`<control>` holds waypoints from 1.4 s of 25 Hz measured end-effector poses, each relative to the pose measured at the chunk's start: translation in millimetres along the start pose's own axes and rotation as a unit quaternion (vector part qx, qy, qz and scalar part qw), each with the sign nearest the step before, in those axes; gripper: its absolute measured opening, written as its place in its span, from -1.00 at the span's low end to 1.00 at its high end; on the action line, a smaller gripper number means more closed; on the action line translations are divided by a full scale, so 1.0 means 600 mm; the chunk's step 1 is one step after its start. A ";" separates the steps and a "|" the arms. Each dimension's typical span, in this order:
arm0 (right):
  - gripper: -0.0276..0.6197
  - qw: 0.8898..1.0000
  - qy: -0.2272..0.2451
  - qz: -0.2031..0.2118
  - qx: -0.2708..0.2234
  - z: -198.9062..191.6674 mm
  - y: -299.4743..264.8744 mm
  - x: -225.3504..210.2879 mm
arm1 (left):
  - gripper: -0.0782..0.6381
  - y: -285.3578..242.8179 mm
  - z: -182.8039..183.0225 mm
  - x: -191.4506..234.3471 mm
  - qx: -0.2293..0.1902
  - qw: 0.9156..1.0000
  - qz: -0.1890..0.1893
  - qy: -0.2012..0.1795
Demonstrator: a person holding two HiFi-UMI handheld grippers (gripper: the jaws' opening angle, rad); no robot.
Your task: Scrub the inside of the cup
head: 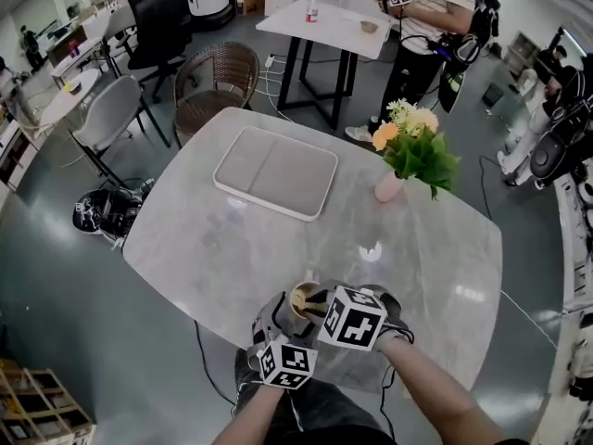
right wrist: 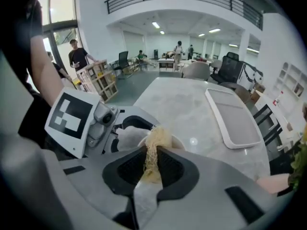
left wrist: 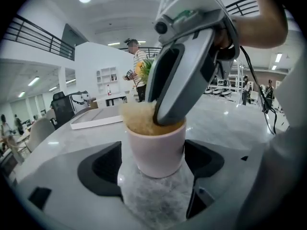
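Here we hold our left gripper (left wrist: 153, 166) with its fingers (left wrist: 103, 169) spread either side of the pale pink cup (left wrist: 156, 152), clear of its wall; the cup stands on the grey marbled tabletop (head: 278, 248) near our edge. Our right gripper (right wrist: 152, 163) has its fingers (right wrist: 127, 169) pinching a straw-coloured fibrous scrubber (right wrist: 154, 140) that dips into the cup's mouth, and its marker cube (head: 355, 318) bears only black-and-white squares
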State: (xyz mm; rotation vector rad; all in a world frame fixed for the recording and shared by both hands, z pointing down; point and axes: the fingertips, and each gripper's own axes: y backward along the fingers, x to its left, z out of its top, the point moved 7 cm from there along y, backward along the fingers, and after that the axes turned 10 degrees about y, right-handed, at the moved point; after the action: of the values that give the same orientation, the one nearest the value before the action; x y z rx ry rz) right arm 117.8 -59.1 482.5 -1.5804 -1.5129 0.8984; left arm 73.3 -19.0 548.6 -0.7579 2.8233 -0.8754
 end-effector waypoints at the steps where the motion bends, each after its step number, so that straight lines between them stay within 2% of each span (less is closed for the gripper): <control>1: -0.70 1.000 0.007 0.008 0.019 0.001 -0.009 -0.001 | 0.34 -0.003 0.002 -0.002 0.002 1.000 0.000 -0.007; 5: -0.70 0.997 0.014 0.038 0.068 0.007 -0.033 -0.007 | 0.34 -0.008 0.009 -0.009 0.013 0.999 0.001 -0.032; 11: -0.71 0.994 -0.004 0.066 0.084 0.014 -0.051 -0.020 | 0.34 -0.013 0.011 -0.004 0.013 0.998 -0.021 -0.049; 15: -0.71 0.992 -0.041 0.090 0.079 0.023 -0.050 -0.025 | 0.34 -0.012 0.011 0.014 0.017 0.993 -0.079 -0.084; 18: -0.71 0.989 -0.090 0.106 0.056 0.020 -0.044 -0.020 | 0.34 -0.007 0.009 0.025 0.022 0.982 -0.142 -0.125; 22: -0.71 0.986 -0.124 0.110 0.022 0.020 -0.033 -0.007 | 0.34 -0.003 0.006 0.038 0.034 0.957 -0.224 -0.182; 25: -0.71 0.987 -0.122 0.108 0.008 0.029 -0.023 -0.002 | 0.34 -0.003 0.007 0.051 0.048 0.934 -0.280 -0.218; 27: -0.71 0.988 -0.104 0.110 0.006 0.037 -0.013 -0.001 | 0.34 -0.004 0.011 0.059 0.060 0.917 -0.313 -0.239; 29: -0.71 0.992 -0.048 0.112 0.018 0.045 -0.003 0.001 | 0.34 -0.005 0.014 0.065 0.069 0.899 -0.339 -0.269; 31: -0.71 0.993 0.044 0.104 0.040 0.050 -0.003 0.005 | 0.34 -0.005 0.014 0.071 0.075 0.879 -0.362 -0.301; 33: -0.71 0.985 0.132 0.090 0.067 0.053 -0.014 0.012 | 0.34 -0.004 0.014 0.077 0.081 0.860 -0.384 -0.327; 35: -0.71 0.975 0.188 0.080 0.089 0.056 -0.029 0.019 | 0.34 -0.004 0.017 0.082 0.090 0.842 -0.402 -0.349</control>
State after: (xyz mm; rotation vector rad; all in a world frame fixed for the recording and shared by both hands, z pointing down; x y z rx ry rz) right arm 80.4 -45.8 482.1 -1.6453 -1.0249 0.7464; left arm 33.5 -49.8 544.3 -1.8243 1.7181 -0.6892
